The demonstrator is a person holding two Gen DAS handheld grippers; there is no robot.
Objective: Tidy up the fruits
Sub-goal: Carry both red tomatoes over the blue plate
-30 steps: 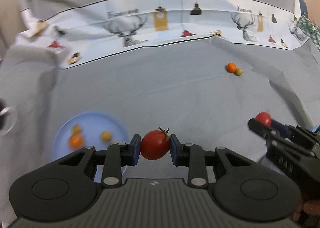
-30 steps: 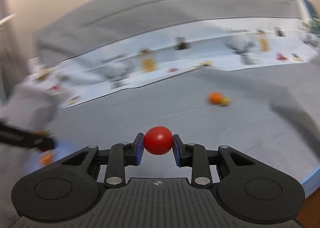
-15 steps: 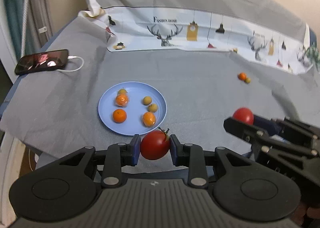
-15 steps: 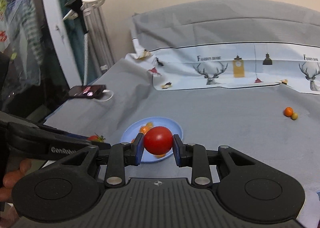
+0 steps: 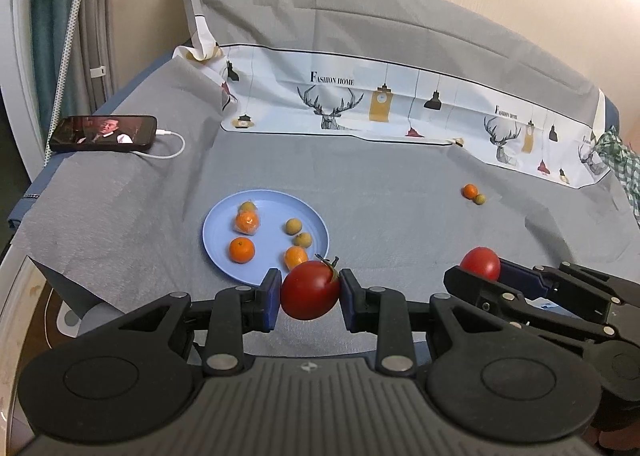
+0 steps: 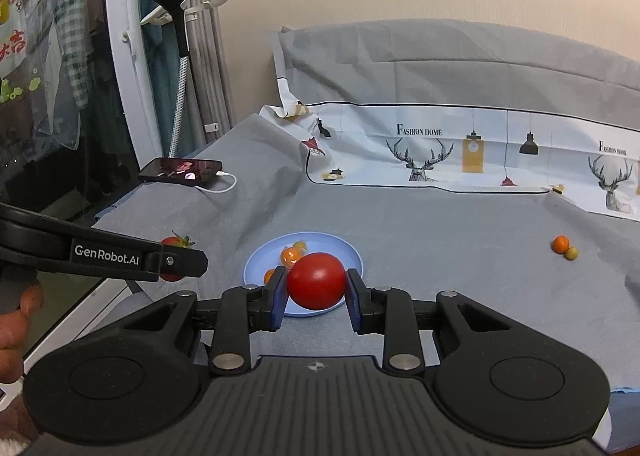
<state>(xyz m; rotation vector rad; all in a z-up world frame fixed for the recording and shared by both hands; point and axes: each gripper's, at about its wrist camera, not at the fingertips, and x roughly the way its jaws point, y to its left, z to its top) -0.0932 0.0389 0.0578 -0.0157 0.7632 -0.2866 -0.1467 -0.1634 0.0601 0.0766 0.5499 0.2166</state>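
Left gripper (image 5: 309, 298) pinching stemmed tomato (image 5: 310, 290); right gripper (image 6: 316, 290) pinching smooth tomato (image 6: 317, 281), both above near rim of blue plate (image 5: 216, 230). Plate already loaded with 6 small fruits; 2 tomatoes not yet placed, 2 stray fruits (image 5: 474, 193) left on grey cloth (image 5: 380, 184). Versus 1 second earlier: blur gone, phone (image 5: 104, 133) now in view.

light: soft, even indoor | focus: sharp | shadows: faint | edges: fisheye-curved

Red tomatoes (image 5: 310, 290), blue plate (image 5: 218, 234), grey deer-print cloth (image 5: 400, 224)
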